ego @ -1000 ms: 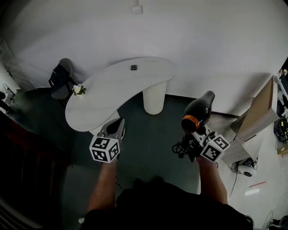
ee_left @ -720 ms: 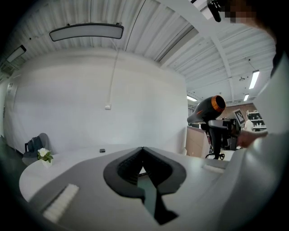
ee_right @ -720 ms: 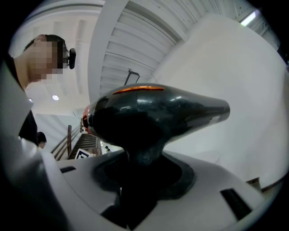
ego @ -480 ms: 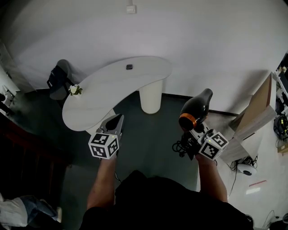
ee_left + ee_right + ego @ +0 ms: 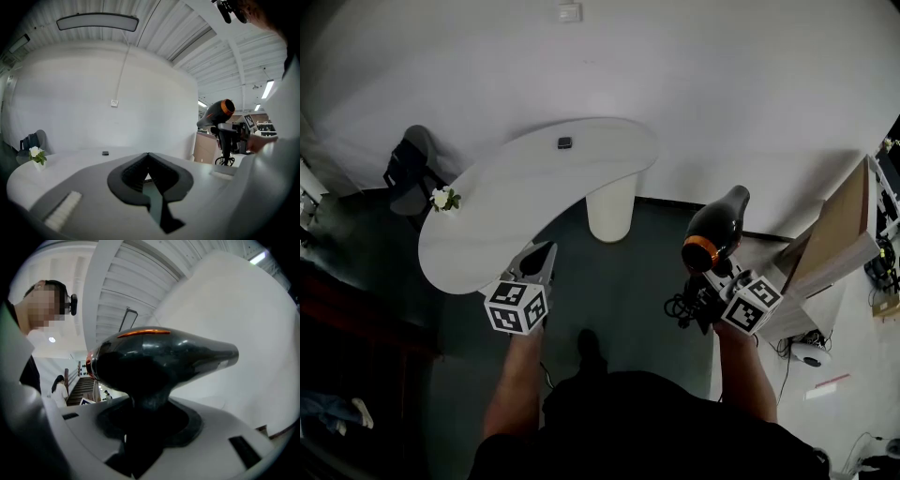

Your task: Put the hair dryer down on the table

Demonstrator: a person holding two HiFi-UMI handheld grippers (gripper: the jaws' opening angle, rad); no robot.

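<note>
One black hair dryer (image 5: 715,234) with an orange ring round its rear end is up in the air, clear of the table (image 5: 534,183) and off to that table's right, over the dark floor. Its handle points down and is clamped between the jaws of the right gripper (image 5: 711,279), which close on the handle just below the body; in the right gripper view the glossy barrel fills the frame above them, lying roughly level with its narrow nozzle to the right. In the head view the nozzle points away from the person, toward the white wall. A coil of black cable (image 5: 679,307) hangs just beside the right gripper, on its left. The left gripper (image 5: 540,262) is held out in front of the person near the table's near edge; its jaws are drawn together so the tips meet, with nothing between them. The table is white and kidney-shaped on a thick round pedestal (image 5: 609,204). On its far part lies a small dark object (image 5: 564,142), and at its left end stands a small bunch of white flowers (image 5: 442,198). A dark chair (image 5: 405,169) stands just beyond that end, and a brown board (image 5: 839,230) leans at the right.
</note>
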